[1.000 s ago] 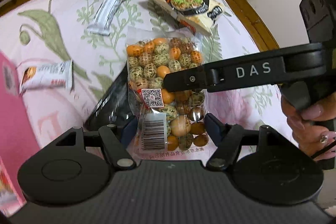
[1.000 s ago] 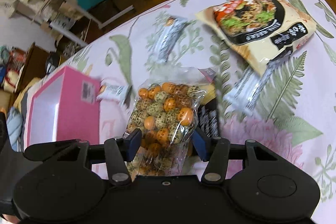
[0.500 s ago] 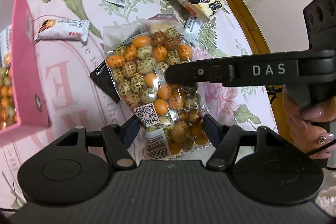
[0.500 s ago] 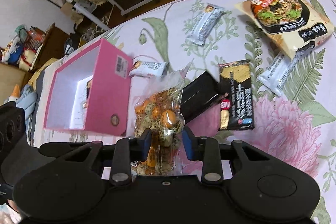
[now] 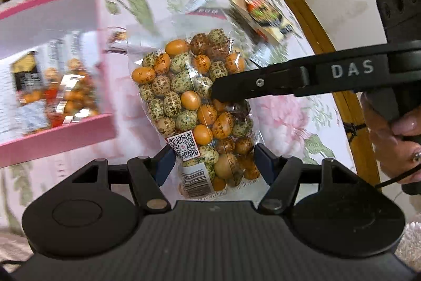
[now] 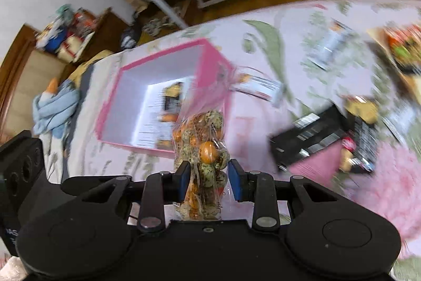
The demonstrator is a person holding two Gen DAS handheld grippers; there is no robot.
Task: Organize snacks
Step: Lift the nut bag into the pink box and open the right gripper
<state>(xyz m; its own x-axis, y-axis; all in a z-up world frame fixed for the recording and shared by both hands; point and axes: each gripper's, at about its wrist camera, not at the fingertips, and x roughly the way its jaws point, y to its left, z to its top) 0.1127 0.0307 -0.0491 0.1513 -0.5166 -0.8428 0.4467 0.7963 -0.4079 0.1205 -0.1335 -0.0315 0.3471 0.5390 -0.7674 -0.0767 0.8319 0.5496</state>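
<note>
One clear bag of coated nuts [image 5: 196, 107], orange, speckled green and brown, is held up in the air above the flowered cloth [image 5: 286, 112], just beside the right wall of the pink box [image 5: 60, 137]. Both grippers have it. The right gripper [image 6: 209, 177] has its two blue pads pressed on the bag's narrow sides, so the bag stands edge-on between them in the right wrist view. The left gripper [image 5: 214, 162] is about half open, its pads touching the lower corners of the bag by the barcode; I cannot tell if it presses.

The one pink box is open on top and has several snack packs inside, blurred; one shows orange nuts. On the cloth lie one large noodle pack [image 5: 265, 17] near the far right edge, one black packet [image 6: 307, 140], and two white bars [image 6: 330, 46] [image 6: 259, 88], all blurred.
</note>
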